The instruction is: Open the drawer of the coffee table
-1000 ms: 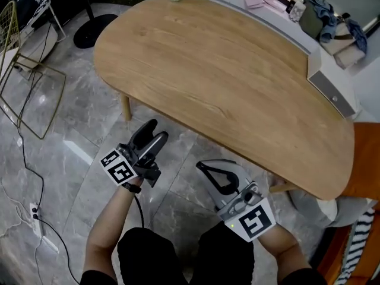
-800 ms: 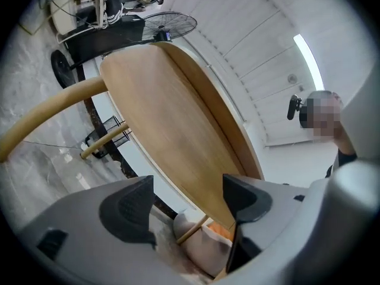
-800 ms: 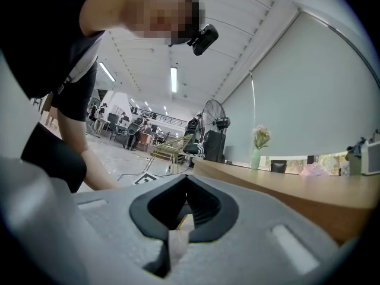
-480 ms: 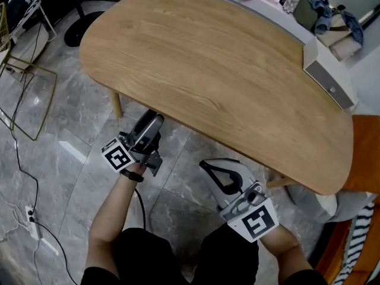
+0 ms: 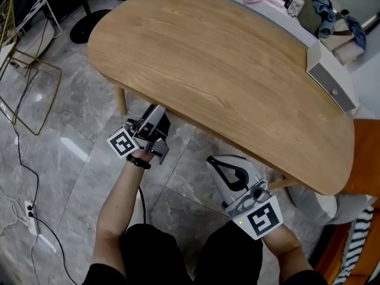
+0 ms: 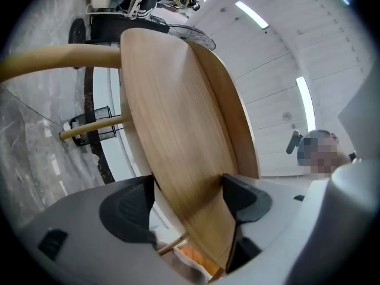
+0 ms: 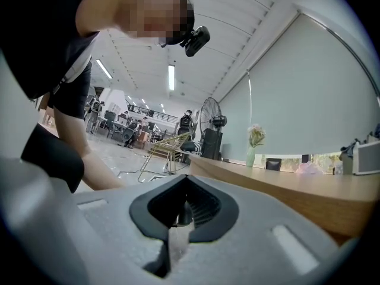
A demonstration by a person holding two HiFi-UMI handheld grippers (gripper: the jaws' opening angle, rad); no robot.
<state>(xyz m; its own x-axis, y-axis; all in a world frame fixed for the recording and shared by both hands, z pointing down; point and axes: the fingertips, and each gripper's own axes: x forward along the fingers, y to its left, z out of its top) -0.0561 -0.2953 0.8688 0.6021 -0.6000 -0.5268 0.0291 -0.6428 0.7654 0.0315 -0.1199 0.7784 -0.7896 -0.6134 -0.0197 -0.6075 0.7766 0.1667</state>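
Left gripper view: left gripper (image 6: 187, 196) wide, straddling oval light-wood coffee table (image 6: 172, 117) rim; right gripper (image 7: 180, 211) closed, empty, near rim.

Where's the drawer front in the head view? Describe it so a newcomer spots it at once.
Start at the big wooden tabletop and follow its far right edge to the white unit beside it. The drawer front is the grey panel on that unit's end; its single small knob sets it apart from the heaped clothes behind.
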